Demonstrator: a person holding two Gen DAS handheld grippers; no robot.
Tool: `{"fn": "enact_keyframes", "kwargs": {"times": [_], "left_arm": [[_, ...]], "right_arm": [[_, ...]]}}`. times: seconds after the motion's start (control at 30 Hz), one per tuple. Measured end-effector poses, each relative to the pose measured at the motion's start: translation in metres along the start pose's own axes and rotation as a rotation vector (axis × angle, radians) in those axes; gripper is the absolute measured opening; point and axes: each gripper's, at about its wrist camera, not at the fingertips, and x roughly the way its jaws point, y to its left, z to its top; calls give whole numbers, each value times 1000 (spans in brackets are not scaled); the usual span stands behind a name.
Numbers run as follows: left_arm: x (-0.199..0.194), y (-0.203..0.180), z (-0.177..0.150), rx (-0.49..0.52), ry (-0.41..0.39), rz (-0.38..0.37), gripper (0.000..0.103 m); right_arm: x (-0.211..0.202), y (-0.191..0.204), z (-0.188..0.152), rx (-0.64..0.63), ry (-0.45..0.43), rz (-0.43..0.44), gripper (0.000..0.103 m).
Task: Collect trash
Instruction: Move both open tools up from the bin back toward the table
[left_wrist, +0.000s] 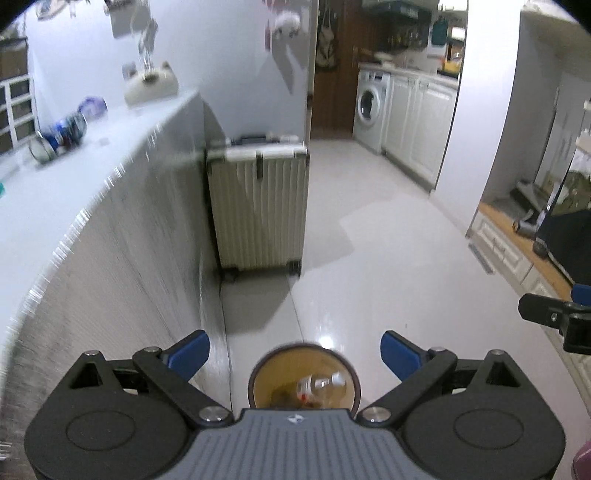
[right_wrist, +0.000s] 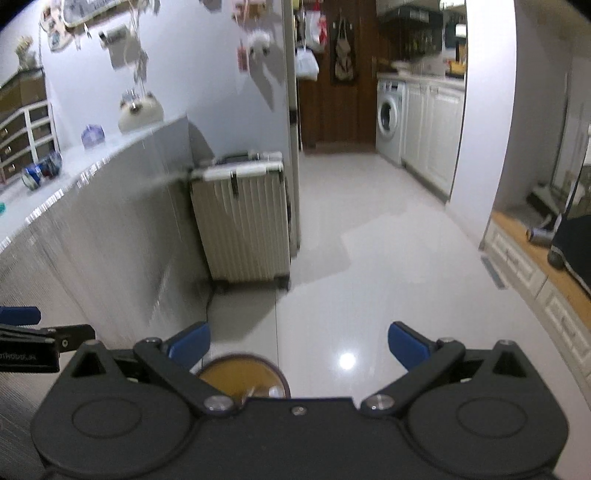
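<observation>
One bottle (left_wrist: 325, 386) already lies in the near bin (left_wrist: 258, 373); both grippers, left gripper (left_wrist: 295, 352) and right gripper (right_wrist: 299, 343), are released and empty, while cans (left_wrist: 61, 136) wait on the far-left counter (left_wrist: 110, 177).

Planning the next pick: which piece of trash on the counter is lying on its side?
The blue can, tipped over with its round end toward the camera. The purple crumpled wrapper beyond it is just a loose wad.
</observation>
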Motion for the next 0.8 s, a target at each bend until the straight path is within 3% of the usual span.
{"fn": "enact_keyframes", "kwargs": {"times": [0.4, 0.8], "left_arm": [[-95, 12, 29, 6, -213, 41, 103], [-168, 65, 42, -33, -341, 152, 103]], "right_arm": [[-67, 18, 39, -18, -165, 39, 103], [-100, 75, 72, -66, -279, 106, 103]]}}
